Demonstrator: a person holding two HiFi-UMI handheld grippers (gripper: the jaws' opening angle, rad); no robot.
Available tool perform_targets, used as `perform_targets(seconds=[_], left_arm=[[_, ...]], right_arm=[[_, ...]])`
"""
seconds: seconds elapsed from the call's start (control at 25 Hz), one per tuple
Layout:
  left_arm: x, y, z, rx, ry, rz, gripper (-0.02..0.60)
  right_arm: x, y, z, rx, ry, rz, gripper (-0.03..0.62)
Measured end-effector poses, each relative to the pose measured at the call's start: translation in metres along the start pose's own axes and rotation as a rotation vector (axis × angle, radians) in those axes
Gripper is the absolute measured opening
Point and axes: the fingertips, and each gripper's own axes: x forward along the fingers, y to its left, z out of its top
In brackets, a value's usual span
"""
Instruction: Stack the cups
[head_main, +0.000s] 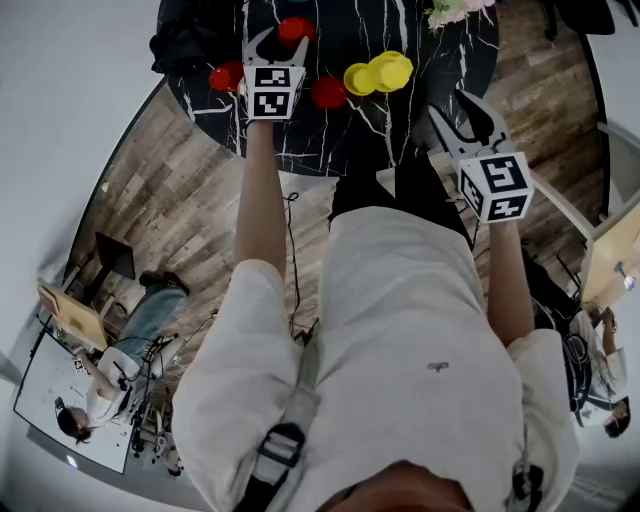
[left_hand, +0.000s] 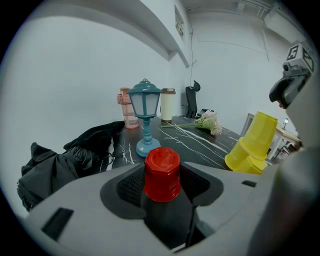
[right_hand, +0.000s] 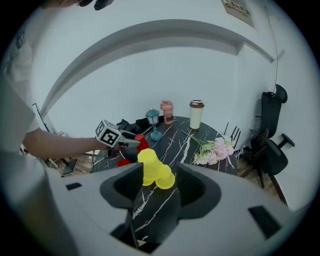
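On the black marble table (head_main: 330, 140) stand three upturned red cups (head_main: 229, 76) (head_main: 328, 92) (head_main: 296, 28) and a small huddle of yellow cups (head_main: 378, 73). My left gripper (head_main: 280, 42) is open, with the farthest red cup (left_hand: 162, 174) standing on the table between its fingers; the pads sit close on both sides without pressing. The yellow cups (left_hand: 252, 145) lie to its right, one tilted on the others. My right gripper (head_main: 448, 102) hangs open and empty near the table's right edge, with the yellow cups (right_hand: 155, 170) ahead of it at some distance.
A teal lantern lamp (left_hand: 145, 117), a pink bottle (left_hand: 125, 107), a white tumbler (left_hand: 167, 105) and pink flowers (left_hand: 207, 122) stand at the table's far side. A black garment (left_hand: 65, 160) lies on the left. A black office chair (right_hand: 272, 145) stands beyond the table.
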Motion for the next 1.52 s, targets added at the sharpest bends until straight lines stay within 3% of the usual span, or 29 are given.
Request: perform_targets(seconds=[0.52, 1.08, 1.52], left_arm=[[-0.005, -0.001, 0.005, -0.008, -0.031, 0.017, 0.212], [-0.058, -0.014, 0.028, -0.032, -0.107, 0.032, 0.212], [-0.096, -0.047, 0.035, -0.01, -0.126, -0.007, 0.212]], right_arm=[[-0.006, 0.0, -0.007, 0.011, 0.003, 0.0, 0.209], [-0.01, 0.011, 0.005, -0.009, -0.051, 0.023, 0.207], [-0.012, 0.018, 0.008, -0.015, -0.084, 0.039, 0.206]])
